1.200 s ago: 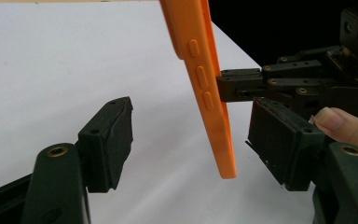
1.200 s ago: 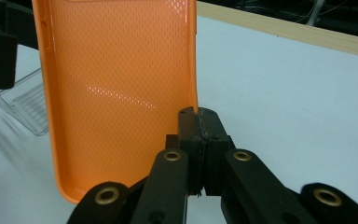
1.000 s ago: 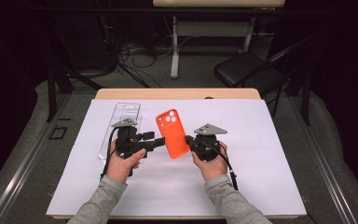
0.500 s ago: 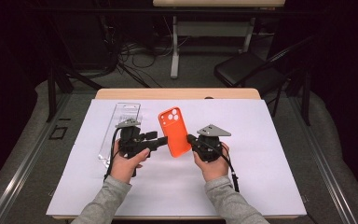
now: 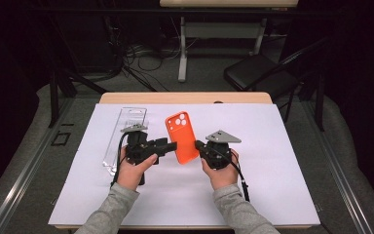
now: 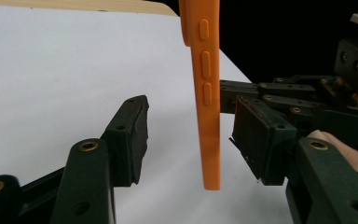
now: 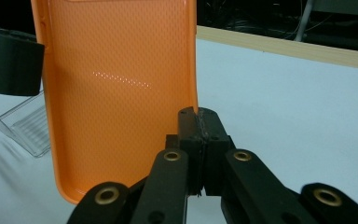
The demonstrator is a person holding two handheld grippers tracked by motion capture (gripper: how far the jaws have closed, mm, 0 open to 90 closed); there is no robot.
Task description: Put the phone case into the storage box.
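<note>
We have the orange phone case lifted upright above the table, its edge pinched in the closed right hand-held gripper. Our left hand-held gripper has just been closing around the opposite, buttoned edge, pads not yet touching, so the handover looks about half done. The case is thin, dimpled inside.

We note a dim room with grey floor, a wooden table under white sheeting, a black chair behind it, and tangled cables beneath a white-legged desk.
</note>
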